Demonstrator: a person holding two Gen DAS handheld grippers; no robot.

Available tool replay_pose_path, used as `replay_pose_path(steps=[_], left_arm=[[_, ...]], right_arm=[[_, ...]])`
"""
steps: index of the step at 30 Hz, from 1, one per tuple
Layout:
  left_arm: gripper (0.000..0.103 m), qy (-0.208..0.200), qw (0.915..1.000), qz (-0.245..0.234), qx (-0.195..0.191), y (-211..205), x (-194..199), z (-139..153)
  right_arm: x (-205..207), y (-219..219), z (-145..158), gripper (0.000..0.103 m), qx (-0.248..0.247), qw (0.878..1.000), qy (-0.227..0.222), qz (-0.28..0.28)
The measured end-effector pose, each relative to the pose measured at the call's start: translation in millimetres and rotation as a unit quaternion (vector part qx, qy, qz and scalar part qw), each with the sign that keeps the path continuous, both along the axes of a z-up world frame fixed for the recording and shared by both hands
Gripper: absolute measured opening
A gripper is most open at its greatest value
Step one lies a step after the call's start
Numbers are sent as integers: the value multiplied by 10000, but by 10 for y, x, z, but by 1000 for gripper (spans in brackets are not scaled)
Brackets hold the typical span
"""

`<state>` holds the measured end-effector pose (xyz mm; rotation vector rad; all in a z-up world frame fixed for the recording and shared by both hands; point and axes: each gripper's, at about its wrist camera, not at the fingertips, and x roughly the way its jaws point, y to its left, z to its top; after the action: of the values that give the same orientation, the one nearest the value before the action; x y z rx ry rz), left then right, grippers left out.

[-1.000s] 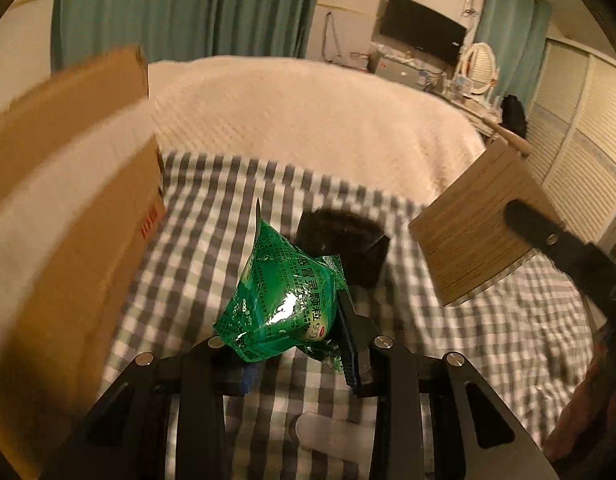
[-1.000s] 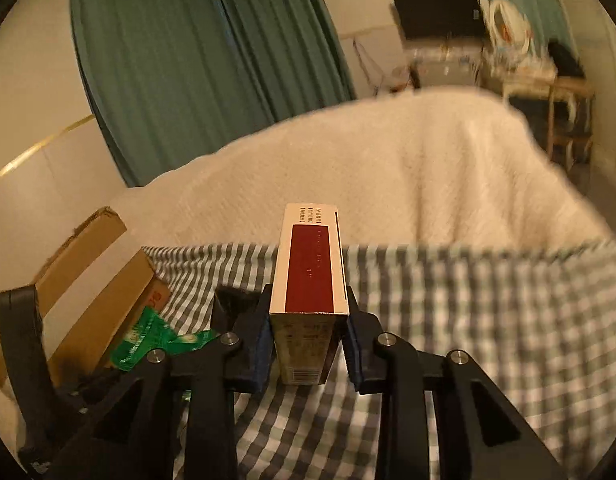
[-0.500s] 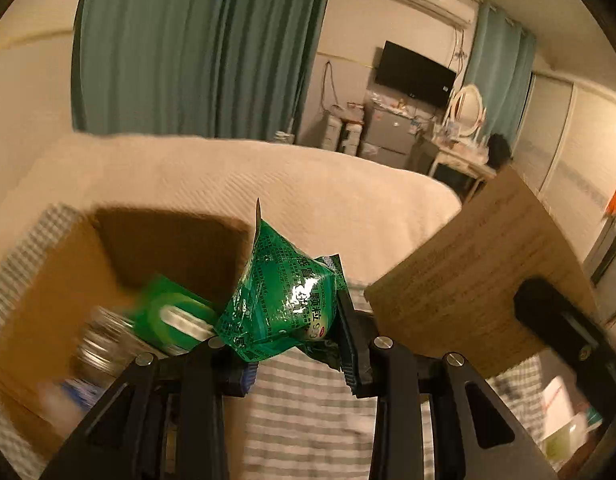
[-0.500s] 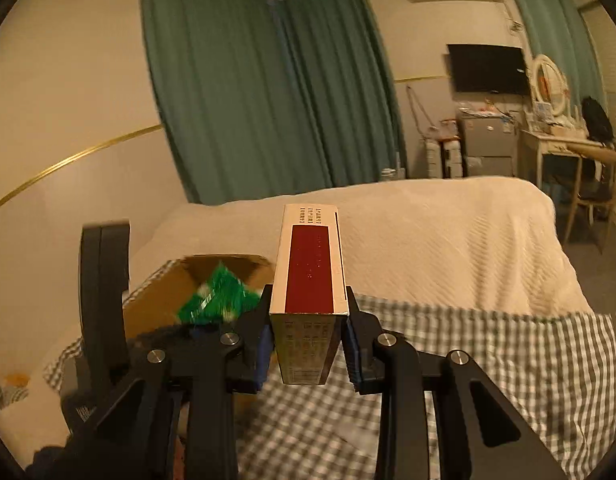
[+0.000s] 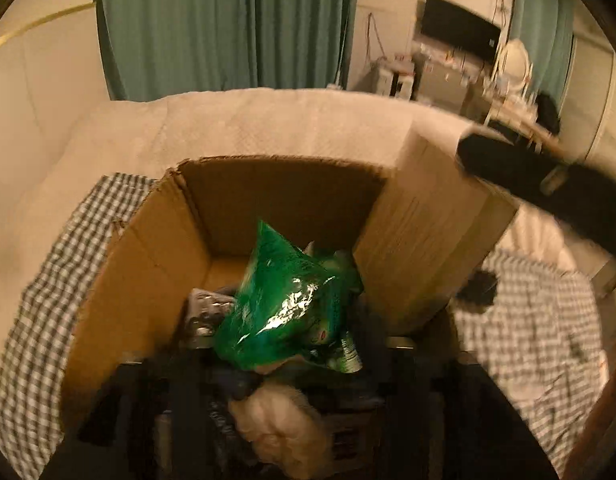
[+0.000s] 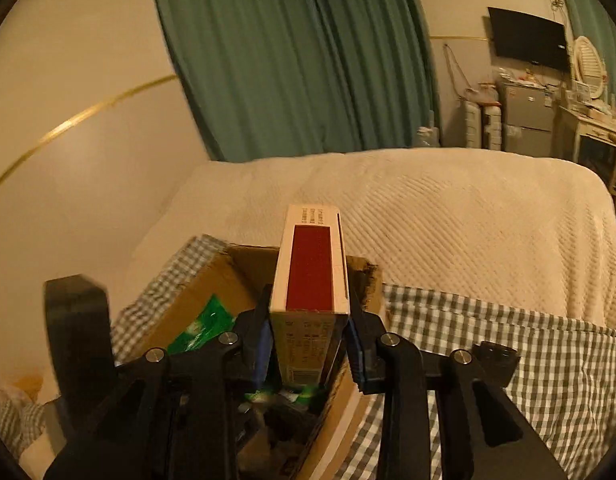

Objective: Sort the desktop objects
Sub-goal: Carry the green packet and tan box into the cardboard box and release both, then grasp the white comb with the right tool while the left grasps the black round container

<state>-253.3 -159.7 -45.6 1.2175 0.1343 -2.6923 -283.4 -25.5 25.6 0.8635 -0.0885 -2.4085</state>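
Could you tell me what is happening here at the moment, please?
A person is sorting things into a cardboard box on a checked cloth, with a tool in each hand. The left tool holds a green snack bag over the open box, which already contains several items. The right tool grips a small red and cream carton just above the box's edge.
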Motion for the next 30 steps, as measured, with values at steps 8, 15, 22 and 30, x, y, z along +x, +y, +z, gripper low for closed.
replay_pose_path(steps=[8, 15, 22, 30], left_arm=[[85, 266, 9993, 245, -59, 130, 333, 395], [95, 630, 9972, -85, 391, 721, 720, 717], [96, 317, 9951, -672, 658, 1468, 876, 316], [96, -173, 9917, -1093, 652, 2032, 761, -473]], right_arm=[[181, 326, 417, 60, -315, 9986, 389, -161], [714, 1087, 876, 66, -276, 9947, 773, -621], [1147, 1915, 584, 66, 58, 9920, 559, -1133], [1093, 2533, -332, 66, 180, 9858, 1, -1672]])
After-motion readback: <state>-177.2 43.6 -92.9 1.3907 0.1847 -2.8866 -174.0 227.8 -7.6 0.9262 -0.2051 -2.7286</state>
